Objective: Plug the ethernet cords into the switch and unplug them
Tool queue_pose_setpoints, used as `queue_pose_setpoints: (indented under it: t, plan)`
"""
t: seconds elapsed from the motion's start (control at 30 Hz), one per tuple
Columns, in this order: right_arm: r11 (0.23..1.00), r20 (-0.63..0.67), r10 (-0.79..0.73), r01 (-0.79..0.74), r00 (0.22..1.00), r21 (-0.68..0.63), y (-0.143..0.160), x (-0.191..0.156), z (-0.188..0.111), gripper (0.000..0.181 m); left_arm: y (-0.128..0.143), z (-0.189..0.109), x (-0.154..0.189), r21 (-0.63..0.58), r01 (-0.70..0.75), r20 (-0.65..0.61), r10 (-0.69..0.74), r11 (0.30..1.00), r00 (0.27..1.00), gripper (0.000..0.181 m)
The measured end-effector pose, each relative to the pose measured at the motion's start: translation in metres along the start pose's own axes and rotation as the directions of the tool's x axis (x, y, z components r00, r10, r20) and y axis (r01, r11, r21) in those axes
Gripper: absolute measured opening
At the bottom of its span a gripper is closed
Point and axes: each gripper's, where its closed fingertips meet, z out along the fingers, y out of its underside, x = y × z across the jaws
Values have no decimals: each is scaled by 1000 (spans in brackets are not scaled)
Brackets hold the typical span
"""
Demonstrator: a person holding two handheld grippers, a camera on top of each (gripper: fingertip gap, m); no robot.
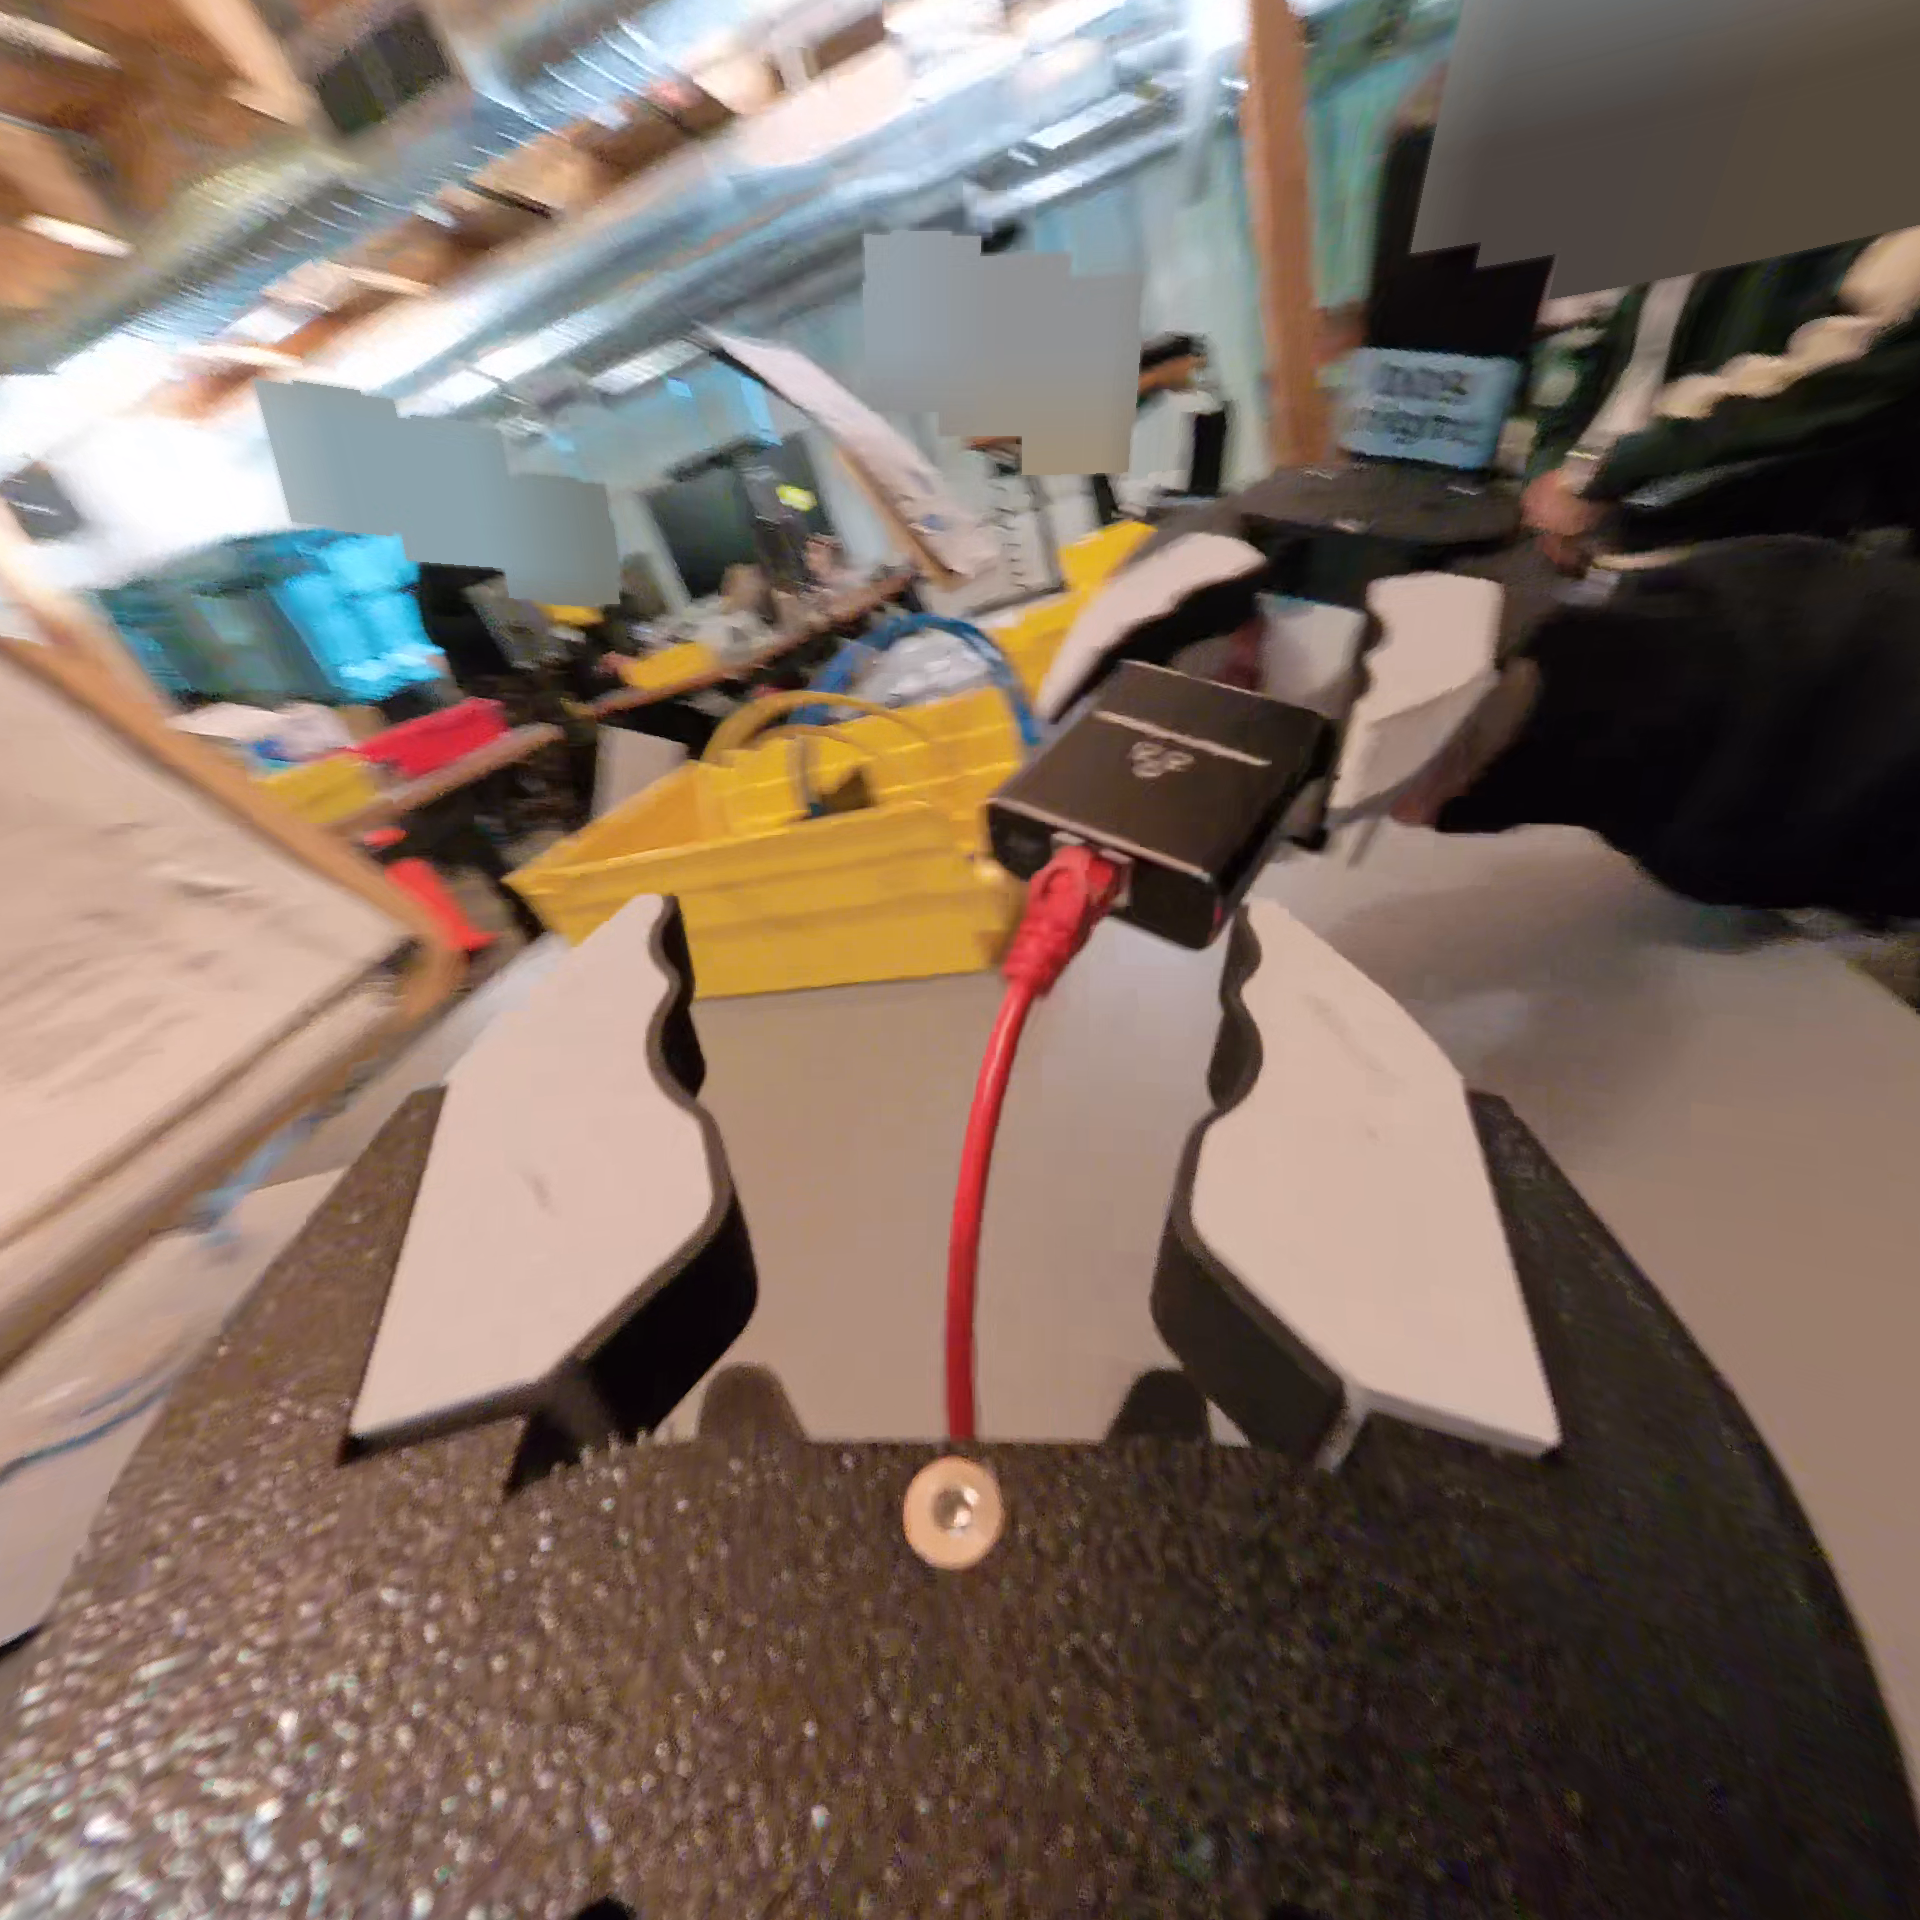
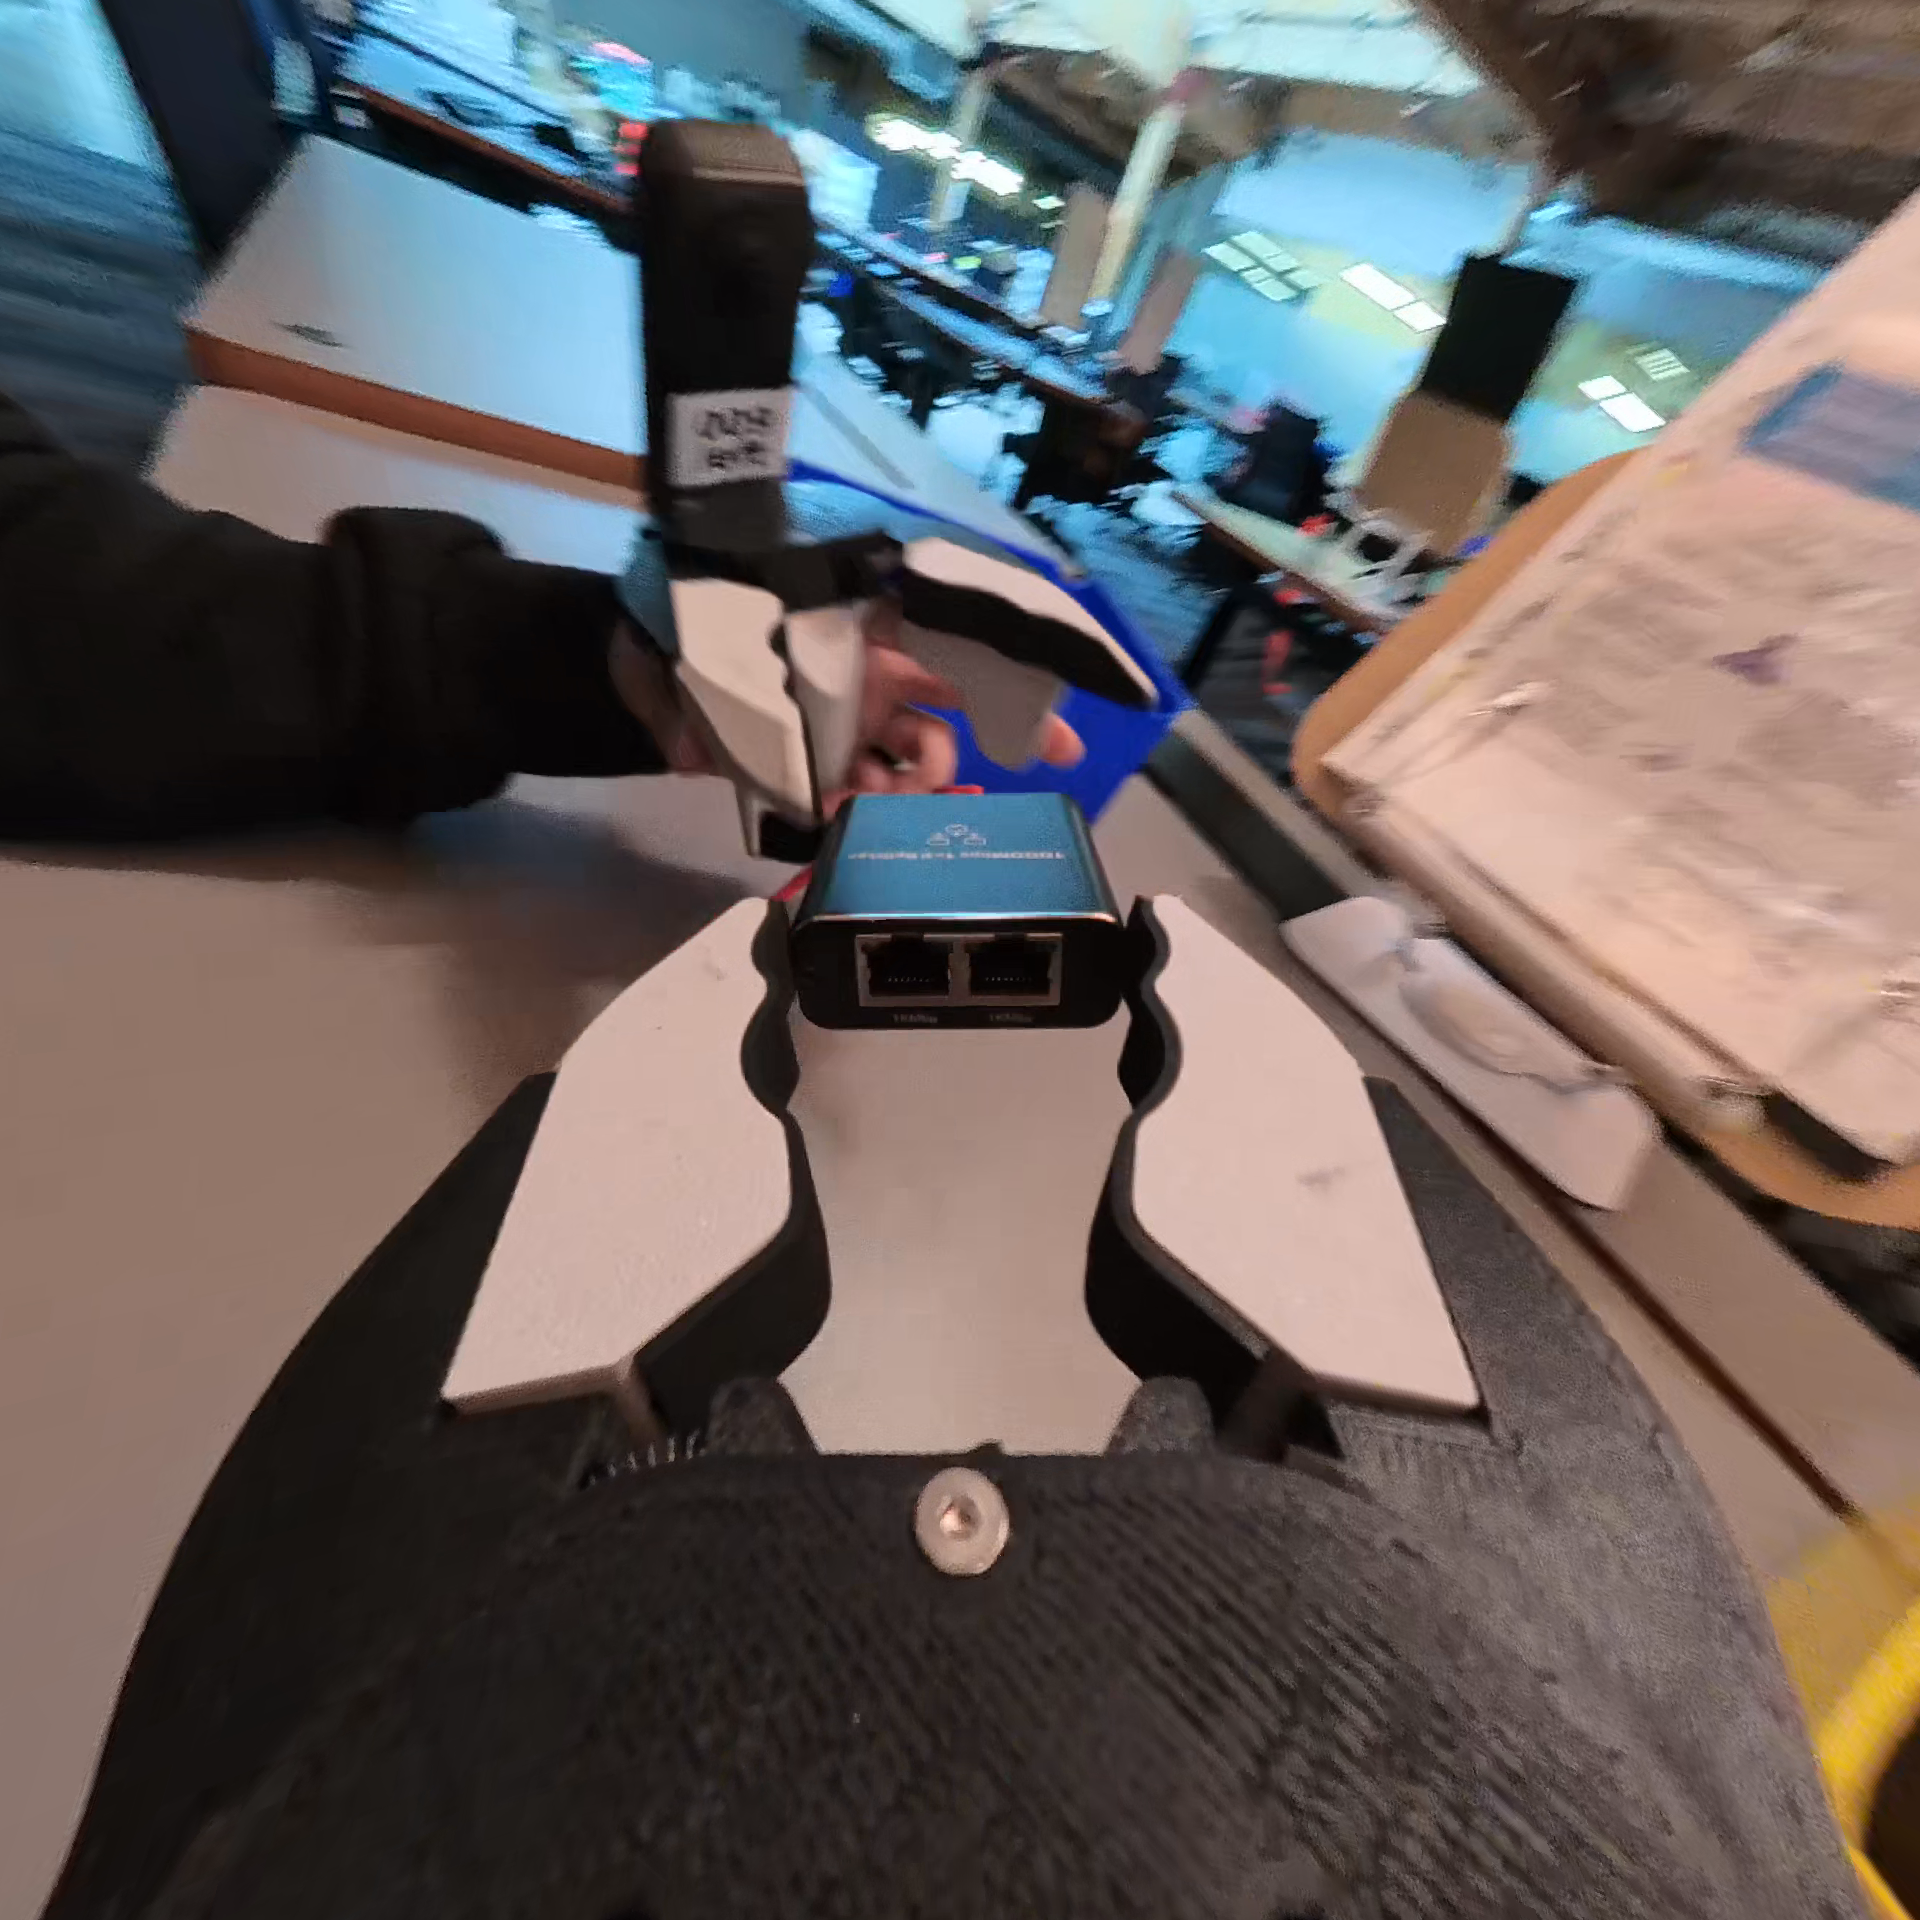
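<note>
Your right gripper is clamped on the black switch, fingers squeezing its two side walls and holding it above the white table; the two ports facing that camera are empty. On the far side the red ethernet cord is seated in a port, and it runs back between the spread, empty fingers of your left gripper, which grips nothing. A yellow bin with blue and yellow cables sits just behind the switch in the left wrist view.
</note>
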Motion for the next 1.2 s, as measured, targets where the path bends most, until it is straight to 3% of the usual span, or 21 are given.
queue_pose_setpoints:
  t: [0.07, 0.13, 0.2, 0.23, 0.3, 0.4, 0.47, 0.53, 0.57, 0.67, 0.8, 0.9, 1.0, 1.07, 1.2]
  plan:
    - [999, -150, -41, 45, 988, 20, -8, 17, -11, 62, -25, -20, -19, 56, -20, 133, 12, 998, 991, 79]
    - [996, -253, -78, 89, 964, 32, -17, 27, -18, 62, -43, -32, -26, 75, 87, 218, -101, 993, 971, 41]
    - [990, -322, -119, 138, 939, 39, -25, 32, -21, 62, -46, -22, -4, 76, 360, 113, -367, 930, 923, 49]
    - [986, -335, -133, 158, 933, 49, -29, 32, -20, 62, -43, -14, 12, 52, 493, 40, -496, 868, 868, 52]
    - [980, -368, -127, 175, 921, 99, -40, 31, -17, 62, -35, 3, 44, -5, 686, -103, -683, 727, 723, 77]
    - [965, -353, -132, 202, 926, 167, -50, 18, -6, 61, -28, 17, 68, -40, 879, -272, -851, 475, 448, 73]
    - [965, -313, -154, 211, 937, 157, -47, 5, 3, 62, -31, 20, 70, -41, 955, -390, -885, 294, 255, 59]
    - [964, -300, -184, 231, 936, 131, -42, -6, 10, 61, -32, 22, 72, -66, 982, -466, -876, 176, 126, 49]
    - [963, -293, -198, 241, 935, 121, -40, -10, 13, 61, -31, 23, 72, -75, 985, -476, -874, 154, 100, 42]
    - [962, -307, -222, 259, 925, 85, -33, -14, 15, 61, -26, 22, 69, -32, 983, -455, -878, 183, 148, 32]
    - [963, -238, -229, 255, 944, 84, -24, -23, 17, 60, -18, 16, 73, -51, 949, -396, -879, 310, 266, 25]
    - [971, -80, -217, 224, 973, 85, -19, -36, 11, 59, -3, 6, 77, -156, 884, -301, -873, 441, 382, 24]
    - [968, -2, -250, 250, 968, 23, -21, -32, 0, 77, 20, -11, 84, -337, 755, -192, -826, 562, 530, 24]
    - [959, 63, -283, 282, 957, 16, -28, -34, 0, 87, 22, -22, 93, -428, 684, -226, -803, 590, 551, 25]
    - [919, 279, -358, 389, 891, -66, -14, -63, 20, 88, 14, -35, 106, -491, 641, -314, -806, 590, 502, 25]
